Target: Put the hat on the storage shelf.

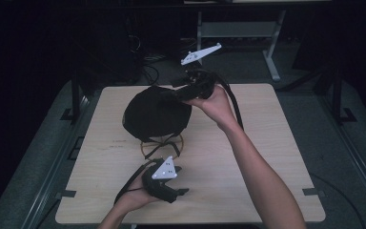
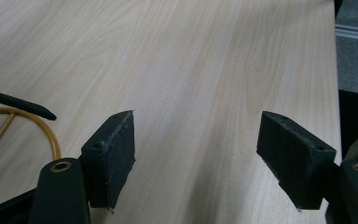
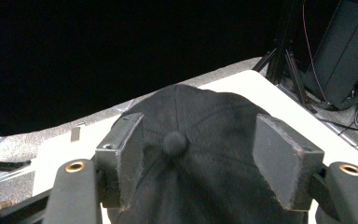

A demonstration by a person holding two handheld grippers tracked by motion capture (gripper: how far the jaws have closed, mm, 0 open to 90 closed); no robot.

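A black cap (image 1: 155, 113) sits on a yellow wire stand (image 1: 162, 145) at the table's (image 1: 267, 157) centre; the right gripper (image 3: 198, 161) hovers at its far right, jaws apart astride the crown button; the left gripper (image 2: 196, 158) waits near, jaws apart over bare wood.

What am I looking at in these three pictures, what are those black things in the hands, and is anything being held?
A person sits at a wooden table, holding a hand-operated pair of tongs in each hand; no robot arm is involved. One picture looks down from above the table. The other two come from small cameras riding on each tool, looking along its two black jaws.

The left tongs hang open above bare wood, holding nothing. The right tongs are open around the top of a black cap, jaws on either side of its button; whether they touch it I cannot tell. The cap sits over a yellow wire stand.
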